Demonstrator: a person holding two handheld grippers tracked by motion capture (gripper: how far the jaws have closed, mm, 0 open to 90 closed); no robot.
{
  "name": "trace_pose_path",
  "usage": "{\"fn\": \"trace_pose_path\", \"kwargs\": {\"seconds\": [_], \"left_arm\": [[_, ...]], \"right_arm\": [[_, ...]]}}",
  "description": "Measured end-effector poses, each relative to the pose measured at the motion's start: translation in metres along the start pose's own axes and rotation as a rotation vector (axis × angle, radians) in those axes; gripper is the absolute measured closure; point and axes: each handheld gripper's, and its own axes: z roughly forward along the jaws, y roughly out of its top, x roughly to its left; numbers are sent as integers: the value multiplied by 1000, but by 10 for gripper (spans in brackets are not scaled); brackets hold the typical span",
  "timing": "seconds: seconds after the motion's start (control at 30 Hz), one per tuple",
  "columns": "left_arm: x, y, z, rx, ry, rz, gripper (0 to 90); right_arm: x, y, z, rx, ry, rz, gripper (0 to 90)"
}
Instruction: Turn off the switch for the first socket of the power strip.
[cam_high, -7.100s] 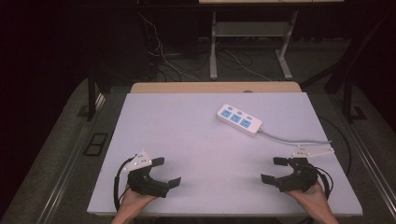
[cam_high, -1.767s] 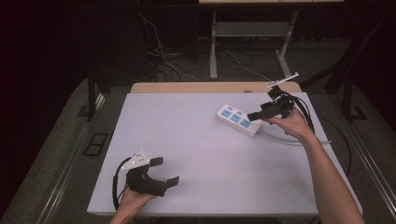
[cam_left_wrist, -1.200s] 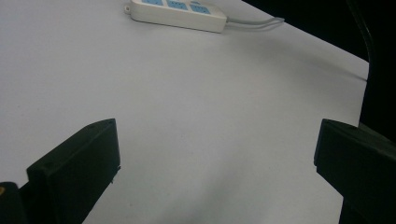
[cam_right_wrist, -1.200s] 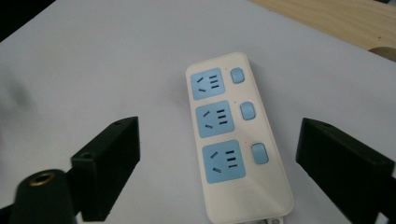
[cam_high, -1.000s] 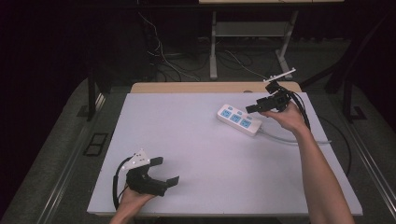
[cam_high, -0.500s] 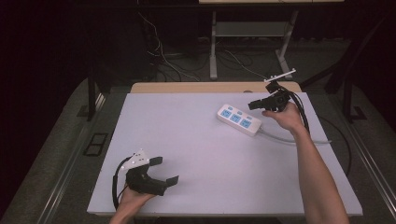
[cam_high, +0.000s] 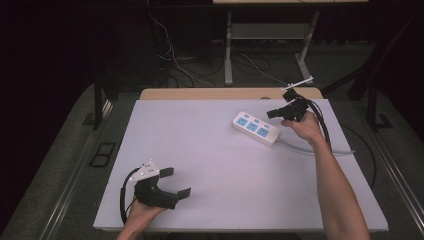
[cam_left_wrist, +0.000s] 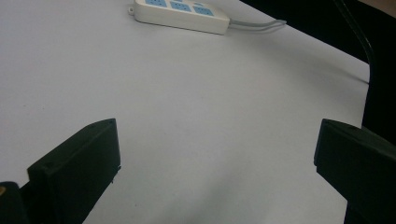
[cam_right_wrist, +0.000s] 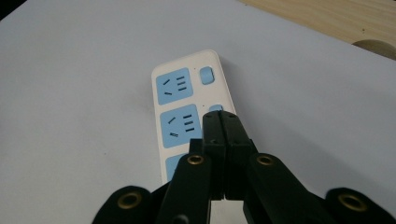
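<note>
The right claw (cam_right_wrist: 219, 122), jaws pressed together with nothing between them, hovers tip-down over the power strip (cam_right_wrist: 189, 119), its closed point sitting above the small blue switch (cam_right_wrist: 215, 110) beside the middle socket; the switch by the far socket (cam_right_wrist: 205, 75) lies just beyond the tip. Seconds ago this claw rested at the near right corner of the tabletop (cam_high: 200, 150); it has since travelled to the far right side and, over the last second, has held almost steady there, which suggests the reach is done and a press on a switch is the step in hand. Whether the tip already touches the strip cannot be told. In the high view the right claw (cam_high: 281, 113) sits just past the strip's (cam_high: 256, 128) far right end, the strip lying at an angle on the far right part of the tabletop with its grey cord (cam_high: 320, 149) running off to the right. The left claw (cam_high: 176, 182), jaws spread wide and empty, rests in the person's hand at the near left corner, unmoved throughout and well apart from the strip, which shows at the top of the left gripper view (cam_left_wrist: 180, 10).
</note>
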Motion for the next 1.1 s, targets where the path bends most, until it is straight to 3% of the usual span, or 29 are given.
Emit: {"fn": "trace_pose_path", "kwargs": {"seconds": [0.8,1.1], "left_arm": [[2,1,0,-1,1,2,0],[1,1,1,3,0,6,0]], "right_arm": [[-9,-7,21,45,19,23,897],[-11,-13,28,86,16,29,897]]}}
